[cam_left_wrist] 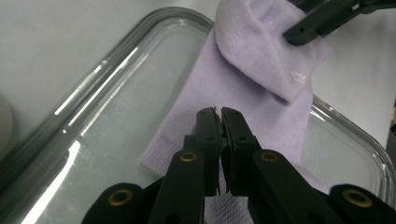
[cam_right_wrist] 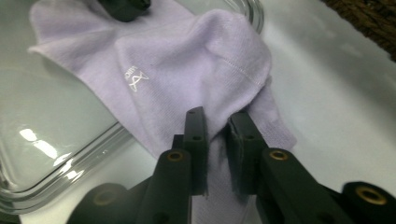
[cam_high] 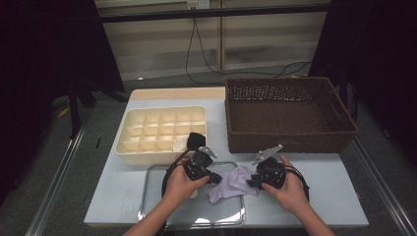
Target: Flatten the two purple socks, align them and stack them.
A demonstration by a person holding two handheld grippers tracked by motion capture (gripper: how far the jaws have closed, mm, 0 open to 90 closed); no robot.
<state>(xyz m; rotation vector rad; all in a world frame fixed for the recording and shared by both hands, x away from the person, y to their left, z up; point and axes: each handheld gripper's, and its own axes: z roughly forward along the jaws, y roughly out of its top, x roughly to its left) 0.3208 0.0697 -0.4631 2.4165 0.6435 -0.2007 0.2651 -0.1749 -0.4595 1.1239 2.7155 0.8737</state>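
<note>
Both hand-held grippers are on a lilac sock (cam_high: 231, 183) that sits low in the centre of the high view, partly in a glass tray (cam_high: 152, 196) and partly hanging over its right rim onto the table (cam_high: 319, 194). The left hand-held gripper (cam_left_wrist: 220, 112) has its jaws pinched nearly together on the cuff end, with just a thin bit of fabric caught between them. The right hand-held gripper (cam_right_wrist: 219, 116) is clamped on a thicker bunch of the sock near the folded-over toe, so its jaws have a small gap stuffed with cloth. Above the tray, left of centre, there's a cream divider box (cam_high: 162, 129), and a brown wicker basket (cam_high: 290, 113) takes up the upper right.
</note>
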